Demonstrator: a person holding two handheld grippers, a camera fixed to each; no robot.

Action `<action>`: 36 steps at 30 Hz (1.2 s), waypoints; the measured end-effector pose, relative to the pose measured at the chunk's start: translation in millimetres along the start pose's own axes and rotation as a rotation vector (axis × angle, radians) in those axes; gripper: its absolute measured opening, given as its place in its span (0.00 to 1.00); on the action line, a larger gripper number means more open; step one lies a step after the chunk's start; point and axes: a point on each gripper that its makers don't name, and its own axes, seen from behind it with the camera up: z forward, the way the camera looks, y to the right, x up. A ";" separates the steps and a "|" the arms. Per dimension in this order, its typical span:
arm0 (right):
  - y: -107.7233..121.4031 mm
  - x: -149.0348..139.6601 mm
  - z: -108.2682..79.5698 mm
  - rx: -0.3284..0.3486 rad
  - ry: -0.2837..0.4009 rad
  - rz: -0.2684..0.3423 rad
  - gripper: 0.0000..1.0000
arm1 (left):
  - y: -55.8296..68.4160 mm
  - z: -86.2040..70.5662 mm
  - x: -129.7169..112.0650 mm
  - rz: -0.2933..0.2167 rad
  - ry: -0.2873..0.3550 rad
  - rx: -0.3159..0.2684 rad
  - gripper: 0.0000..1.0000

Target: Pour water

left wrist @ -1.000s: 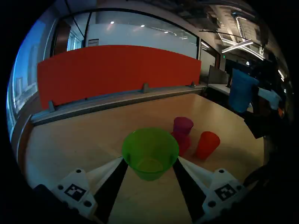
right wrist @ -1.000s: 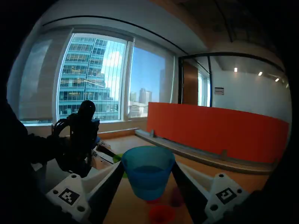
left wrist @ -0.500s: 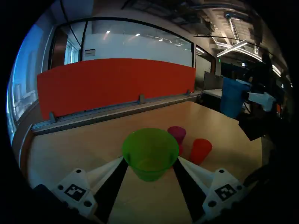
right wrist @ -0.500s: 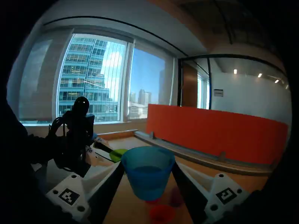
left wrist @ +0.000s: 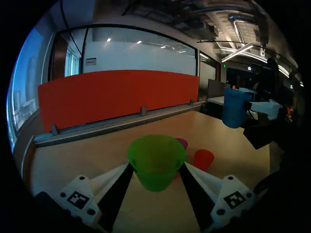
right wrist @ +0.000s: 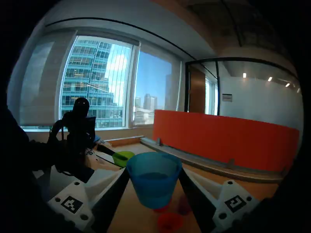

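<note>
Office w/ big windows (right wrist: pixel 97 97), wood table (left wrist: pixel 70 155) underneath, orange divider (left wrist: pixel 116 93) along the far edge. Got a blue cup (right wrist: pixel 154 178) clamped in the right gripper (right wrist: pixel 154 184), both fingers pressing the upper part of its wall. Upright, some water inside, held up off the table. Same deal on the left gripper (left wrist: pixel 156 173): squeezed onto a green cup (left wrist: pixel 156 159), upright, looks empty but hard to be sure, also off the table. From the left gripper view, blue cup off to the right of the green one, well apart, not yet tipped. Red cup (left wrist: pixel 203 159) and purple cup (left wrist: pixel 181 143) down on the table just past the green one, near each other.

Handling-wise, prob thin plastic tumblers: light, a bit flexy, smooth walls so kinda slippery. Wouldn't squeeze harder, would just ovalise the rim. Blue one heavier bc of the water, sloshy too, so needs a slow tilt. Best to hold high on the wall imo, as now; leaves the front lip free for pouring. Both grippers level-ish, pointing fwd, one finger each side of its cup. Next prob: bring blue over green, then tip gently.
</note>
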 end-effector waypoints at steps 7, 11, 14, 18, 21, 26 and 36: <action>0.0 0.1 -0.5 -0.001 -0.001 -0.003 0.91 | 4.6 -1.3 4.0 -0.003 0.024 -0.012 0.83; -0.1 0.2 -0.7 -0.001 -0.001 -0.003 0.91 | 5.6 -1.6 6.8 -0.011 0.051 -0.017 0.83; 0.3 0.5 -1.0 -0.002 -0.001 -0.004 0.91 | 7.1 -3.1 9.5 -0.015 0.076 -0.022 0.83; 1.3 0.5 -1.2 -0.002 -0.001 -0.006 0.91 | 11.0 -5.4 13.6 -0.008 0.111 -0.033 0.83; 1.3 -0.2 -0.9 -0.002 -0.003 -0.006 0.91 | 14.5 -7.0 16.7 0.005 0.134 -0.042 0.83; 0.0 -0.2 0.5 0.000 -0.003 -0.007 0.91 | 20.7 -9.7 23.8 0.022 0.164 -0.053 0.83; -1.0 3.6 1.3 0.002 -0.004 -0.016 0.91 | 28.0 -13.1 27.8 0.020 0.192 -0.076 0.83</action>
